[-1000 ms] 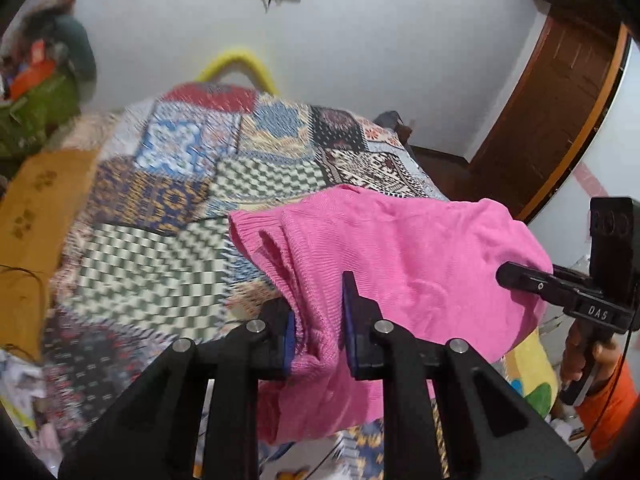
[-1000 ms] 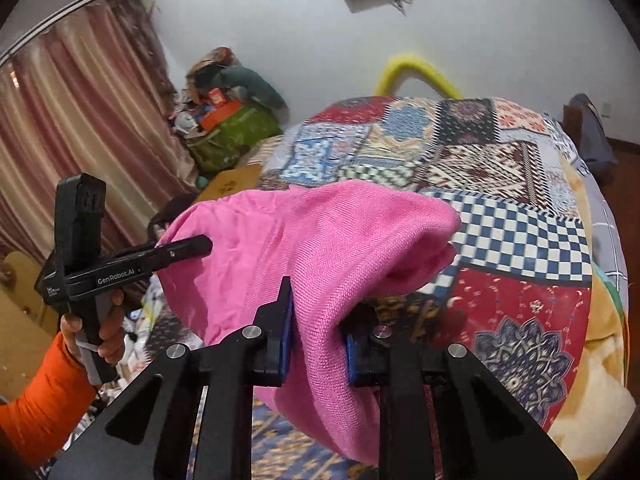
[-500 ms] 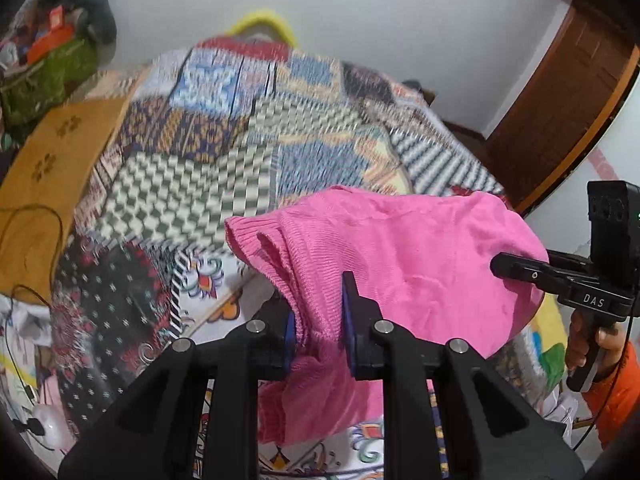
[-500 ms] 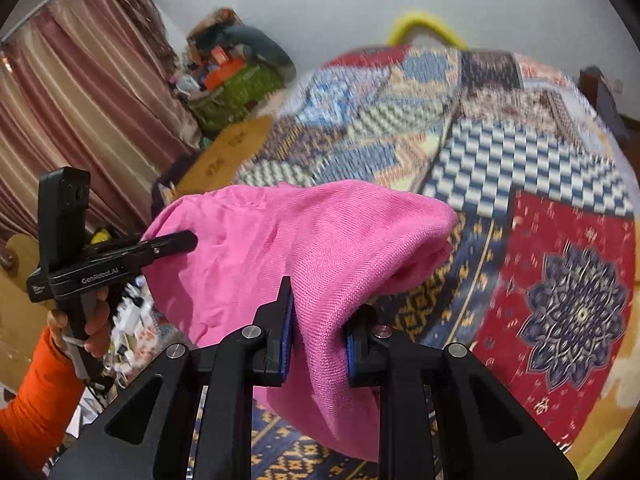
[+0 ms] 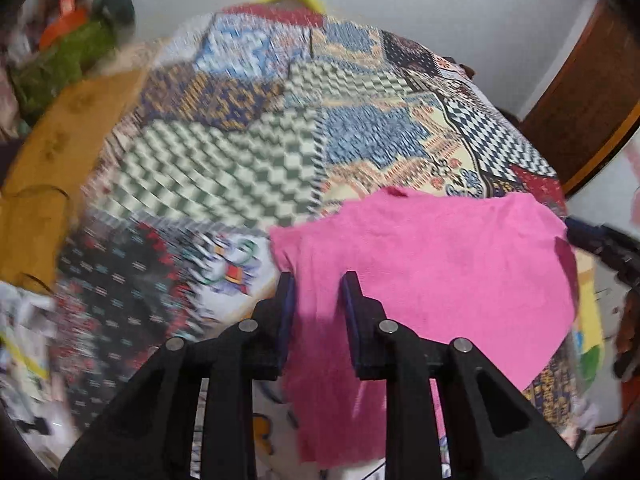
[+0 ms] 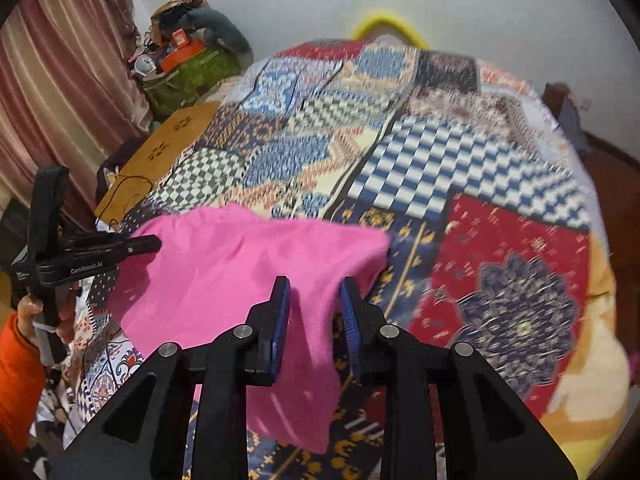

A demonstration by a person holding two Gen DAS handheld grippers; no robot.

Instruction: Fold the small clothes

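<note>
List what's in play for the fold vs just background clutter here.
In play:
pink knit garment
left gripper
right gripper
patchwork bedspread

Lying about:
green bag pile
tan paw-print mat
striped curtain
yellow hoop

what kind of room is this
Most likely a bedroom in a home: a bed under a patchwork quilt, striped curtains at the left, and a wooden door. A pink garment lies on the quilt.
</note>
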